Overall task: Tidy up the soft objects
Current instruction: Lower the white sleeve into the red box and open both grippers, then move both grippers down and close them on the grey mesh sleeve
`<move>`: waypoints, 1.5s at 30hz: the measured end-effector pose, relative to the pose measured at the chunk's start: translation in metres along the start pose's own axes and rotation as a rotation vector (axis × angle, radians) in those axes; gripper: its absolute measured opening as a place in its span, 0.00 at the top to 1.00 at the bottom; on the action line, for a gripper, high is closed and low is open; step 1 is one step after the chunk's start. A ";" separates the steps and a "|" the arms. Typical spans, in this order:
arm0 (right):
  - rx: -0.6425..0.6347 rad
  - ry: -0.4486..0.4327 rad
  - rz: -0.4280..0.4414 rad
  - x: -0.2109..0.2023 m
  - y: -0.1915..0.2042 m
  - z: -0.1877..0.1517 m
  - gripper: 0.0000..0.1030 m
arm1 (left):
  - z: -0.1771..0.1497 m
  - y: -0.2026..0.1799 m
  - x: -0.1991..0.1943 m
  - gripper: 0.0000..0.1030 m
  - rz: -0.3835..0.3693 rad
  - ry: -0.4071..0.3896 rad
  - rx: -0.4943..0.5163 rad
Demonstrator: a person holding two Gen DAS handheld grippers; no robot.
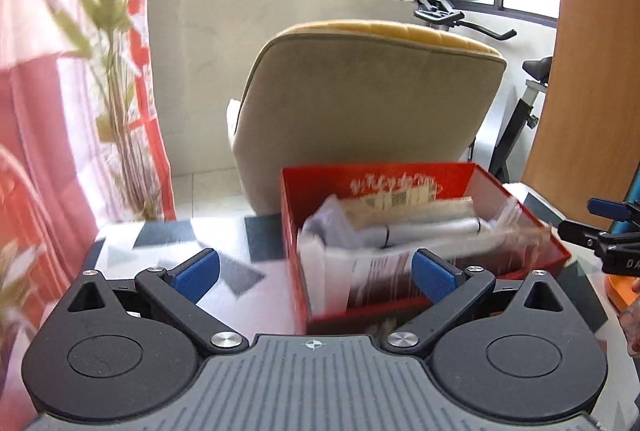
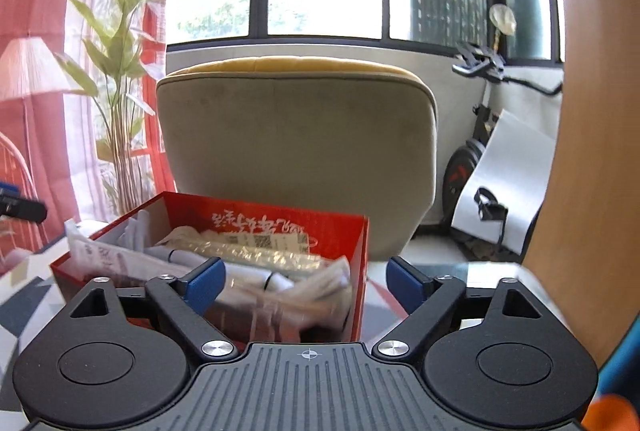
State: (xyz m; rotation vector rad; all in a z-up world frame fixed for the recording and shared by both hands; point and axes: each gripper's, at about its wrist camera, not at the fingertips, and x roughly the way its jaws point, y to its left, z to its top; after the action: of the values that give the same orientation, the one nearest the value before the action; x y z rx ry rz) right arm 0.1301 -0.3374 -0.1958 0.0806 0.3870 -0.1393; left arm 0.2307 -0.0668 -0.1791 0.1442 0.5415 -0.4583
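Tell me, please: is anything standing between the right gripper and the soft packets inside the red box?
Nothing visible does. The right gripper is open just in front of the red box, whose top has no lid, and the soft packets lie uncovered right ahead. The left gripper is also open and apart.

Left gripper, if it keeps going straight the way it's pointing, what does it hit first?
Probably the red box: its near left corner sits just ahead of the open left gripper, packed with plastic-wrapped packets. Depth is unclear, so it might pass above the rim.
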 end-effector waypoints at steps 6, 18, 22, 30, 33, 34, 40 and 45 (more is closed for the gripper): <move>0.054 0.033 -0.004 -0.014 -0.007 -0.026 0.00 | -0.024 0.007 -0.004 0.00 0.003 0.054 -0.020; 0.079 0.119 0.001 -0.004 -0.006 -0.061 0.00 | -0.052 0.004 0.013 0.00 -0.013 0.140 -0.059; 0.071 0.172 0.023 0.009 -0.002 -0.078 0.01 | -0.067 0.005 0.033 0.00 -0.028 0.198 -0.086; 0.098 0.283 0.046 0.041 0.003 -0.104 0.20 | -0.101 0.009 0.076 0.06 -0.061 0.310 -0.198; 0.118 0.302 0.047 0.049 0.002 -0.109 0.22 | -0.107 0.016 0.085 0.10 -0.059 0.323 -0.249; 0.120 0.309 0.050 0.052 0.002 -0.110 0.22 | -0.108 0.018 0.087 0.11 -0.059 0.325 -0.261; 0.142 0.344 0.069 0.060 0.004 -0.115 0.37 | -0.111 0.021 0.091 0.23 -0.062 0.299 -0.266; 0.137 0.350 0.073 0.058 0.007 -0.114 0.50 | -0.111 0.014 0.087 0.69 -0.092 0.307 -0.204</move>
State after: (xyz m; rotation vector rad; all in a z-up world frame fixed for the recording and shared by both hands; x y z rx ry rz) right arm 0.1422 -0.3258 -0.3223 0.2561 0.7232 -0.0786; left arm 0.2514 -0.0602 -0.3194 -0.0074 0.8957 -0.4707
